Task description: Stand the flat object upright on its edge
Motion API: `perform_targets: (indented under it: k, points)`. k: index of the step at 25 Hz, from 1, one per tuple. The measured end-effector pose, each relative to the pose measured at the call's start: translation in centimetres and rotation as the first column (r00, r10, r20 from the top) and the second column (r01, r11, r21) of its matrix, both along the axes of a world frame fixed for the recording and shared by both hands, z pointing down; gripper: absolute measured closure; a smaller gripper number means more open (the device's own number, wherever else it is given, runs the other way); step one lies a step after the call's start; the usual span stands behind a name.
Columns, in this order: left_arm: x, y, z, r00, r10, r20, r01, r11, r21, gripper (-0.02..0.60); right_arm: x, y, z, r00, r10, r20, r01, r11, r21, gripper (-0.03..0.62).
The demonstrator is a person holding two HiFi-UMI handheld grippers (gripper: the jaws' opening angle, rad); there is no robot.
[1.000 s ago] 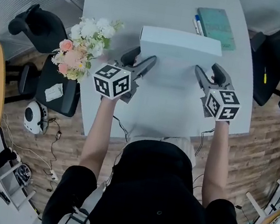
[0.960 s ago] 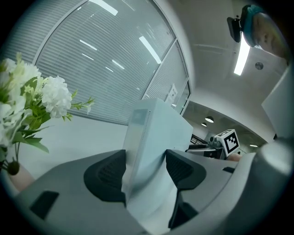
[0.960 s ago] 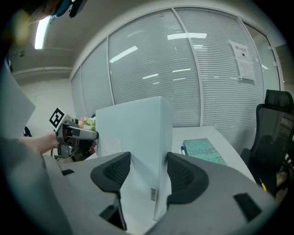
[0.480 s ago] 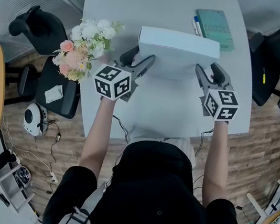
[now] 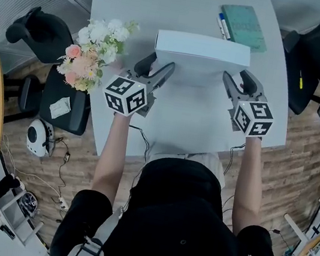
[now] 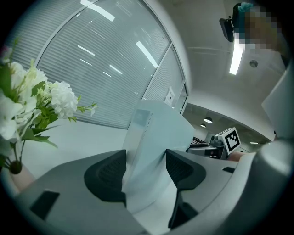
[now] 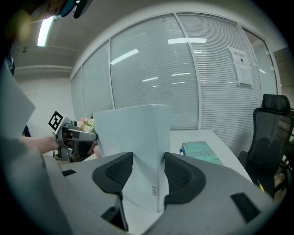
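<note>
The white box (image 5: 202,47) is held upright on its long edge at the 12 o'clock side of the worktop (image 5: 138,5), its broad face turned toward 6 o'clock. The left tongs (image 5: 156,69) are clamped on its left end, with the panel pinched between both pads in the left gripper view. The right tongs (image 5: 239,83) are closing on the right end, which sits between the pads and looks already touched on both sides. The task seems nearly done, with only the letting go left, and that is judged to be the risky part. The box is tall and thin on a narrow base, so it could be toppled toward 6 or 12 o'clock if one end is released before the other or if a pad is dragged across its face. If the right-hand squeeze is tightened further near the corner, the end could be twisted or skidded. A fall toward 1 o'clock would land it on the green book (image 5: 245,24), and a sideways shove toward 9 o'clock would push it into the flowers (image 5: 94,49).
</note>
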State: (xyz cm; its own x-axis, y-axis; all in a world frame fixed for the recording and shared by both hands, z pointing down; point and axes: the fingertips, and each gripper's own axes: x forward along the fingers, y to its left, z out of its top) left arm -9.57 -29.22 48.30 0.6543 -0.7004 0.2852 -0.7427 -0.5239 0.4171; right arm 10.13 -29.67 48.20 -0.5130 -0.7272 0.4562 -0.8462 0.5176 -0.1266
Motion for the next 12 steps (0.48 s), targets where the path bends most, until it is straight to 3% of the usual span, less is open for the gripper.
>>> perform_targets:
  k: [12]
  points:
    - [0.3,2.3,0.4,1.0,0.014,-0.019,-0.014,1.0,-0.015,0.305,0.3,2.1,0.2,1.0,-0.019,0.005,0.019,1.0,-0.01,0.361]
